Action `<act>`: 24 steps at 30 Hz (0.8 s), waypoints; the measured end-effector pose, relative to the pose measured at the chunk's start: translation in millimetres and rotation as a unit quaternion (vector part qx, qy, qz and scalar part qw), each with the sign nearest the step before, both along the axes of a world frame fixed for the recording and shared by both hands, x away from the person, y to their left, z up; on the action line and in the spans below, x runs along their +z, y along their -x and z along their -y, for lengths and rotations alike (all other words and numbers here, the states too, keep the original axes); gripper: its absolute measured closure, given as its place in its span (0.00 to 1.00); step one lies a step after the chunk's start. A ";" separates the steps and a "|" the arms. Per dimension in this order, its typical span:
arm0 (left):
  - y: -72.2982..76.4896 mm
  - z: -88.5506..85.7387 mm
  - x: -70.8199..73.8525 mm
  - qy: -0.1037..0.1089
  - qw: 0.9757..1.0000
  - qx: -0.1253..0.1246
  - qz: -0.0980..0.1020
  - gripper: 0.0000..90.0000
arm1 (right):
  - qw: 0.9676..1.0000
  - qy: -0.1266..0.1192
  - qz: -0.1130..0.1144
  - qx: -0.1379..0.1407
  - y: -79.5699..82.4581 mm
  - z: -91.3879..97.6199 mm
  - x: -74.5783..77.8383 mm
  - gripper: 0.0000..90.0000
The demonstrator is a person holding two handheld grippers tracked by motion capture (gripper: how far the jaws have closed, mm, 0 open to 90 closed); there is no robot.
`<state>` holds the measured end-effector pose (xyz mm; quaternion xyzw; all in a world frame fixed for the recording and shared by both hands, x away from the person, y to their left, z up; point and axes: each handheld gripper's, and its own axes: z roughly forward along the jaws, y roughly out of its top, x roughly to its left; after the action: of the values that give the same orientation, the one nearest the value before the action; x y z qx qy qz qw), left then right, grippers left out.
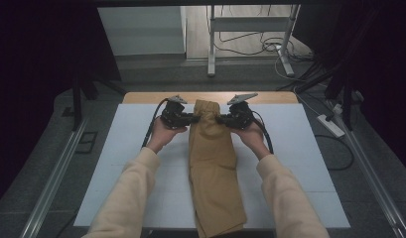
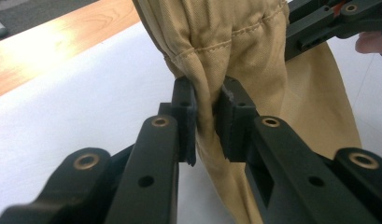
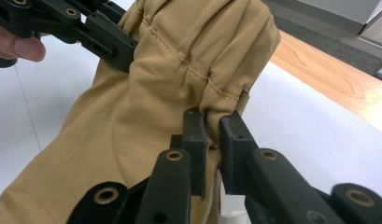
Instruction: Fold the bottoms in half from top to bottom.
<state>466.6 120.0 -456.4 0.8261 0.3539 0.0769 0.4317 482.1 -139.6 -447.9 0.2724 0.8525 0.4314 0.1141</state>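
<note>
We see the tan trousers (image 1: 212, 163) lying lengthwise down the middle of the white bench (image 1: 116, 163), waistband at twelve o'clock, legs running to six. Our left tool (image 1: 190, 119) pinches the waistband's nine o'clock edge, jaws nearly closed on a fold; our right tool (image 1: 221, 119) likewise clamps the three o'clock edge.

Tan trousers (image 1: 212, 163): matt woven cloth (stitched seams); white sheet (image 1: 116, 148) smooth; table edge (image 1: 151, 97) glossy wood.
</note>
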 end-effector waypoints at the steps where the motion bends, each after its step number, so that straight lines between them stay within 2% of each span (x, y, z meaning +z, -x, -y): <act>1: 0.3 0.0 -0.4 0.001 1.000 -0.001 0.000 0.86 | 1.000 -0.002 0.001 0.000 0.3 0.6 -0.8 0.91; 7: 1.9 1.1 -0.5 0.003 1.000 -0.005 0.002 0.86 | 1.000 -0.007 0.004 0.004 2.0 3.6 -1.6 0.91; 11: 5.2 2.4 -2.1 0.005 1.000 -0.009 0.002 0.86 | 1.000 -0.004 -0.001 0.008 4.0 5.2 -3.9 0.91; 17: 10.4 4.1 -2.4 0.008 1.000 -0.017 0.003 0.86 | 1.000 -0.013 -0.011 0.013 8.2 10.1 -6.0 0.91; 24: 17.0 5.6 -3.9 0.004 1.000 -0.027 0.003 0.86 | 1.000 -0.007 -0.015 0.026 14.5 12.0 -8.1 0.91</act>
<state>449.6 114.4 -460.3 0.8331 0.3310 0.0660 0.4381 467.7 -151.6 -456.0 0.2575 0.8576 0.4362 0.0886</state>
